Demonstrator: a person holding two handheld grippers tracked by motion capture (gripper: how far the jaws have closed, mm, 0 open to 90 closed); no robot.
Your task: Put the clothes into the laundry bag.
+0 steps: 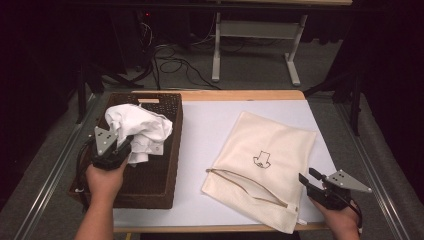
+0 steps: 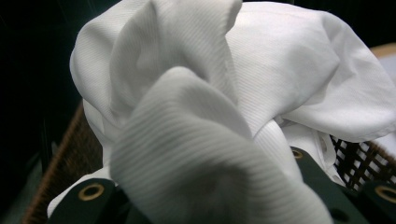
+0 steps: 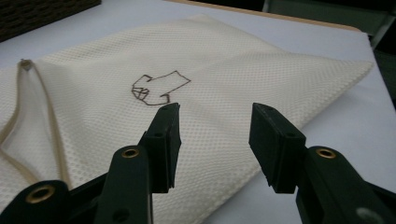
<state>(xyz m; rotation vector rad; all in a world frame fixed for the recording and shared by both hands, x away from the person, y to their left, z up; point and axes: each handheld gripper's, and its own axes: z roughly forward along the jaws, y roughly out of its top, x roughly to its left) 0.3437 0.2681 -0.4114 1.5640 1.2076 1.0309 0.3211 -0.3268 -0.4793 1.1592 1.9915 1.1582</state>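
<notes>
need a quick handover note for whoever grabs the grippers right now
Left gripper: shut on the white garment, holding it bunched over the wicker basket at the table's left.
Right gripper: open, nothing between the jaws, hovering off the near right corner of the mesh bag.
Bag: flat on the white sheet, zipper part open along the near edge.
Done: garment gripped in the basket, zipper started.
Left, as it looks: hold the bag mouth open with the right gripper, carry the garment over, push it in, zip up.
</notes>
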